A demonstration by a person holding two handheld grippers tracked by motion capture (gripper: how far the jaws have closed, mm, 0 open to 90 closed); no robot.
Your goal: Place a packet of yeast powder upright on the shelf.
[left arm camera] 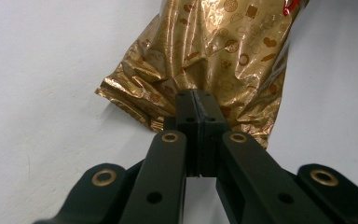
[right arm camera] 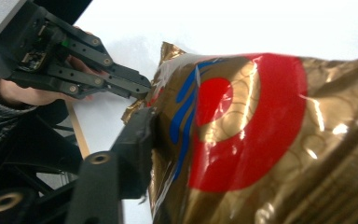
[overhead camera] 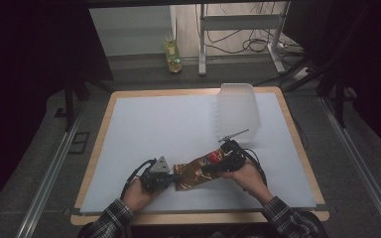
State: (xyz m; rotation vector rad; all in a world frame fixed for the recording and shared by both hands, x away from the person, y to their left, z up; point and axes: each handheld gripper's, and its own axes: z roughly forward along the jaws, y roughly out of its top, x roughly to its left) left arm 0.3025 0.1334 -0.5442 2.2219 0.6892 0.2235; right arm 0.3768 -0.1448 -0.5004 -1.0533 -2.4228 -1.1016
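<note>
White padding [overhead camera: 168,129] covered the table, and on its near part lay a gold snack bag [overhead camera: 197,171]. Clenched on the bag's crimped end was the left gripper [overhead camera: 171,177]; the right gripper [overhead camera: 213,167] grasped its other end, near a translucent bin [overhead camera: 237,110].

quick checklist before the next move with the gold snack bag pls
1. Left gripper clamped on the crimped end of the gold snack bag: ok, jaws shut on the foil.
2. Right gripper on the bag's other end: cannot tell; one jaw lies against the bag's side, the other is hidden behind it.
3. Bag intact: ok for the end the left gripper holds, crumpled with no tear showing; the other end cannot be judged.
4. Bag resting on the white mat: ok.
5. Translucent plastic bin apart from both hands: ok, it stands farther back on the mat.
</note>
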